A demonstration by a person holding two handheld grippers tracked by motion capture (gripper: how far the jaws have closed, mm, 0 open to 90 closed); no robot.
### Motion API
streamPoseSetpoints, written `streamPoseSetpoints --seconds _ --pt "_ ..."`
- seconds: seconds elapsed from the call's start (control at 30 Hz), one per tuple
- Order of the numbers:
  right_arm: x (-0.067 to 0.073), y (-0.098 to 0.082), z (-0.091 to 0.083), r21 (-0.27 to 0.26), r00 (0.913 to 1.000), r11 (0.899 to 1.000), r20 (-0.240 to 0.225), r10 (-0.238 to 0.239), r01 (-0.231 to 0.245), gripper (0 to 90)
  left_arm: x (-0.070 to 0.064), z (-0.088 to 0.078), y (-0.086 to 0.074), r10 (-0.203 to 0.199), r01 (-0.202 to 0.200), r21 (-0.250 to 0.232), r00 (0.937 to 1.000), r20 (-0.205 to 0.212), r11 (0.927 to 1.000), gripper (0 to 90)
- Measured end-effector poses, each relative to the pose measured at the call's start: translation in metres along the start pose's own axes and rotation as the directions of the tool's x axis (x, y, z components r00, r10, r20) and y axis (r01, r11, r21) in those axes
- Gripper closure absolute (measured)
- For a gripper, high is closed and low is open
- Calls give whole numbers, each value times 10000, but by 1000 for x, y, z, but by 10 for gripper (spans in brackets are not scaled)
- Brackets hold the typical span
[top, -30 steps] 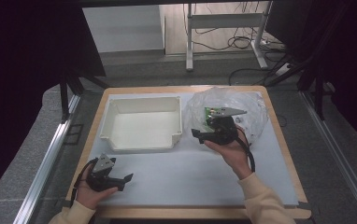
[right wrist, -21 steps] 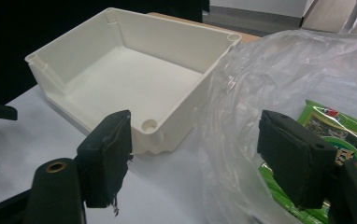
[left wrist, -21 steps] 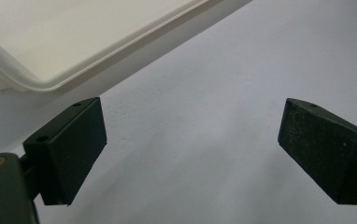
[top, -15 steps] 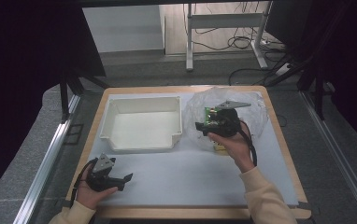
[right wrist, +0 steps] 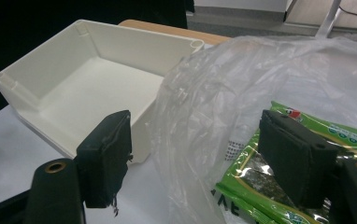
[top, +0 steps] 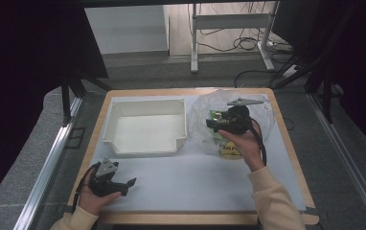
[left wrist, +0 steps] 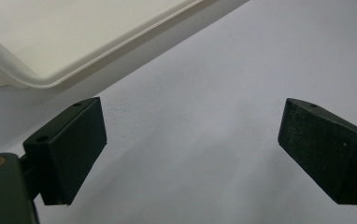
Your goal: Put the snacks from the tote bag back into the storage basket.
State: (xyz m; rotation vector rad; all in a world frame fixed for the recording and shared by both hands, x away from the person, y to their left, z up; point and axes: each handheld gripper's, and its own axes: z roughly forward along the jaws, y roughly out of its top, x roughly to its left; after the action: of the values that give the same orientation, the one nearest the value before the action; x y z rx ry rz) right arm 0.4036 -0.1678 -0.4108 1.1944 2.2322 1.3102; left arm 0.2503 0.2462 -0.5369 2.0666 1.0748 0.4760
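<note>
Clear plastic bag (right wrist: 242, 93) at table's far right, beside white bin (top: 145, 127), half veils green snack packets (right wrist: 279, 186), print unreadable; right gripper (right wrist: 195, 158) unclenched at its mouth, shifted since earlier; left gripper (left wrist: 193, 149) released, empty, unmoved.

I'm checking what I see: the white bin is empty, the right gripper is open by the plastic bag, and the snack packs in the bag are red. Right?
Not quite. The snack packs in the plastic bag are green, not red, as the right gripper view shows. The white bin is empty, and the right gripper is open by the bag.
</note>
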Motion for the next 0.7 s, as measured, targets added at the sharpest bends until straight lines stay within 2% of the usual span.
streamPoseSetpoints --seconds 0.2,0.3,0.47,0.53,0.7 --pt "-8 -1 1 32 9997 9997 101 232 -233 277 1 0 0 -8 8 -39 10000 -50 10000 81" --pt "-13 0 4 1 9990 9994 292 338 -338 291 1 0 0 -5 5 -34 10000 -28 10000 81" --pt "-26 1 18 391 9964 9965 457 720 -738 308 2 0 0 55 -55 -12 10000 36 10000 81" --pt "-33 4 23 508 9940 9946 666 866 -901 312 3 -1 0 20 -19 -87 10000 80 10000 81" --pt "-42 11 26 840 9901 9916 1085 891 -985 316 3 -2 0 33 -31 -139 9999 149 9999 82"
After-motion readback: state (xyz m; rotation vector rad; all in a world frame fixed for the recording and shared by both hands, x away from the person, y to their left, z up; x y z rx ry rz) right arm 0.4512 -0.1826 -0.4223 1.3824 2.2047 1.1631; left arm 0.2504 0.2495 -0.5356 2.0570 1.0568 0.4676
